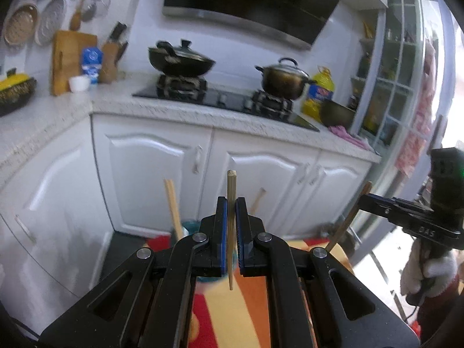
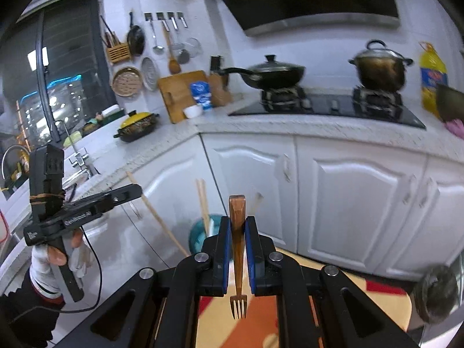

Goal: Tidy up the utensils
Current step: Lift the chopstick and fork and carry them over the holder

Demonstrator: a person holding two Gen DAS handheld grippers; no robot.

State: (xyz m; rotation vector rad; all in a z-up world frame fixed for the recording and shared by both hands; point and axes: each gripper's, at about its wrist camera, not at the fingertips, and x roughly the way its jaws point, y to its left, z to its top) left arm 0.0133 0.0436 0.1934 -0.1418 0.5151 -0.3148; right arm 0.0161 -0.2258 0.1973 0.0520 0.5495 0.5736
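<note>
My left gripper (image 1: 231, 203) is shut on a single pale wooden chopstick (image 1: 231, 191), held upright with its thin tip pointing down. It also shows in the right wrist view (image 2: 139, 190), with the chopstick (image 2: 158, 217) slanting down from it. My right gripper (image 2: 237, 223) is shut on a wooden fork (image 2: 237, 249), handle up and tines down. It shows at the right of the left wrist view (image 1: 362, 200) with the fork handle (image 1: 348, 223). A teal cup (image 2: 200, 232) below holds several chopsticks (image 2: 203, 203); it also shows in the left wrist view (image 1: 188, 226).
A table with a red, orange and yellow cloth (image 2: 220, 324) lies under both grippers. White cabinets (image 2: 348, 191) and a speckled counter (image 2: 319, 124) stand behind, with a wok (image 2: 272, 72), a pot (image 2: 380, 66) and an oil bottle (image 2: 432, 72). A dark round object (image 2: 438, 293) sits at the right.
</note>
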